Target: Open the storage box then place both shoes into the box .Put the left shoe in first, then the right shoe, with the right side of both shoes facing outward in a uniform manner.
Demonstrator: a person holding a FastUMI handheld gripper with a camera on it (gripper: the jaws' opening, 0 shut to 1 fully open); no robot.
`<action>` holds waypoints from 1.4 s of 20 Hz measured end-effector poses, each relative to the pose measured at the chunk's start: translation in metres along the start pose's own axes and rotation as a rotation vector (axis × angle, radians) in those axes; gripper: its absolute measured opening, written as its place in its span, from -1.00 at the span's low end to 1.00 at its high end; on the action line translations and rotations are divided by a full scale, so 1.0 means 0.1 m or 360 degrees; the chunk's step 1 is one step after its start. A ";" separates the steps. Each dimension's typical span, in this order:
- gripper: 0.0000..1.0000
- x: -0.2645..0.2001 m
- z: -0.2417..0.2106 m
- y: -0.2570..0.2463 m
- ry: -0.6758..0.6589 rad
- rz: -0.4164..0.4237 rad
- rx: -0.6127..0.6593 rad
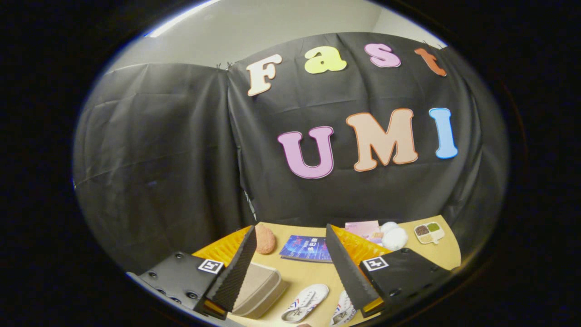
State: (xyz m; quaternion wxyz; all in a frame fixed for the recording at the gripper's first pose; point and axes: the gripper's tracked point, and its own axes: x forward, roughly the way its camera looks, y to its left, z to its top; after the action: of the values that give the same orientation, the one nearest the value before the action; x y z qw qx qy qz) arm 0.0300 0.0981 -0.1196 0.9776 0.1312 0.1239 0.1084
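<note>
- A tan, matte tabletop [313, 272] stands in a booth walled with creased black cloth [159, 159]; above the cloth is a pale plain wall.
- The gripper [290, 268] hangs above the table, its two black, ridged wedge fingers [233, 272] spread wide apart with nothing held between them; orange ribbed pieces sit behind each finger.
- The storage box [258, 288], beige with rounded corners and a grooved lid, lies closed beside the left finger.
- Two white sneakers with red and blue side stripes lie below the open fingers: one shoe [306, 302] between them, the other shoe [343, 311] partly under the right finger.
- Beyond the fingers are a rough, pinkish oval lump [265, 239], a glossy blue booklet [306, 249], a pink booklet [363, 229], fluffy white balls [394, 237] and a small white divided dish [429, 232] of grains.
</note>
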 end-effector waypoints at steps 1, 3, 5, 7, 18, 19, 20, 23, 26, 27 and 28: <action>0.96 0.02 -0.09 0.03 0.0011 0.0019 -0.0005; 0.96 0.05 -0.31 0.09 0.0055 0.0063 0.0009; 0.96 0.10 -0.56 0.17 0.0115 0.0115 0.0034; 0.96 0.14 -0.87 0.29 0.0200 0.0197 0.0080; 0.96 0.21 -2.15 0.68 0.0584 0.0420 0.0471; 0.96 0.19 -2.23 0.72 0.0596 0.0438 0.0471; 0.96 0.19 -2.30 0.74 0.0617 0.0447 0.0474; 0.96 0.18 -2.50 0.78 0.0671 0.0455 0.0490; 0.96 0.19 -2.66 0.84 0.0718 0.0496 0.0531; 0.96 0.18 -2.70 0.88 0.0741 0.0529 0.0581; 0.96 0.19 -2.77 0.90 0.0769 0.0544 0.0646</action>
State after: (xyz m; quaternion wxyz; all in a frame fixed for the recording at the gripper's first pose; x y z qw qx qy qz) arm -0.0428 0.2513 -0.3572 0.8419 0.3121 0.3466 0.2714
